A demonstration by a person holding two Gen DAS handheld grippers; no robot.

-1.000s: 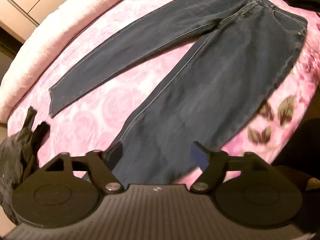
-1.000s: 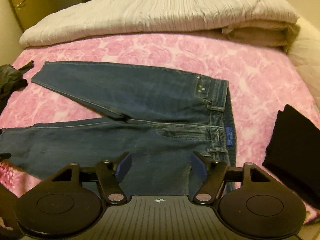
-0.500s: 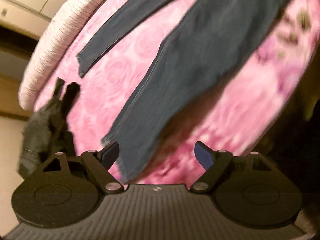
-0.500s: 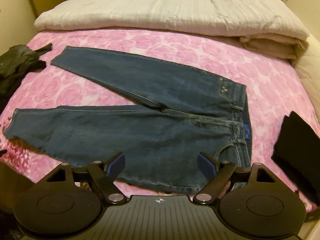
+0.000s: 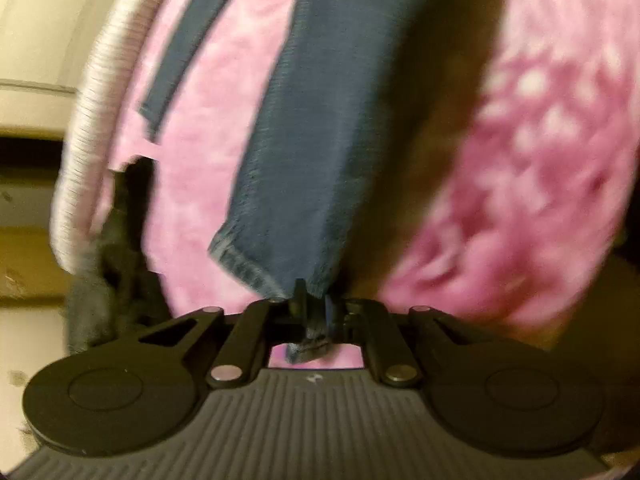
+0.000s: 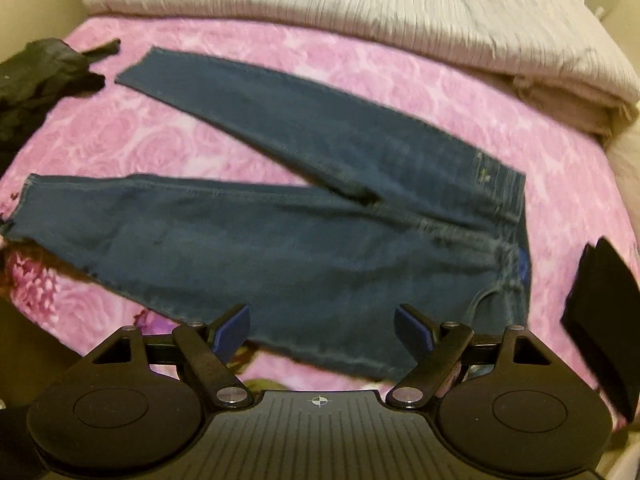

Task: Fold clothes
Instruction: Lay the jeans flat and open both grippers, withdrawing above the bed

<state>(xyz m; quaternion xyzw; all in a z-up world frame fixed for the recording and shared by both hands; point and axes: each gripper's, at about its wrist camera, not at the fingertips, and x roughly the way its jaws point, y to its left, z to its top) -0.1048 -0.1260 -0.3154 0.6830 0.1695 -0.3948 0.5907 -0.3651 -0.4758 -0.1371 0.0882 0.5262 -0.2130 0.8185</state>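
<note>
A pair of dark blue jeans [image 6: 320,224] lies spread flat on the pink rose bedspread [image 6: 168,144], waist at the right, both legs pointing left and splayed apart. My left gripper [image 5: 316,310] is shut on the hem corner of the near leg of the jeans [image 5: 320,140], whose cuff hangs between the jaws. The far leg [image 5: 192,40] shows at the upper left of the left wrist view. My right gripper [image 6: 322,330] is open and empty, just above the near edge of the jeans' thigh.
A folded white and beige duvet [image 6: 400,20] lies along the far side of the bed. A crumpled black garment [image 6: 36,76] sits at the left end; it also shows in the left wrist view [image 5: 116,240]. Another black garment [image 6: 600,320] lies at the right.
My left gripper has moved down to the near leg's hem and closed on it. My right gripper has pulled back slightly and stayed open.
</note>
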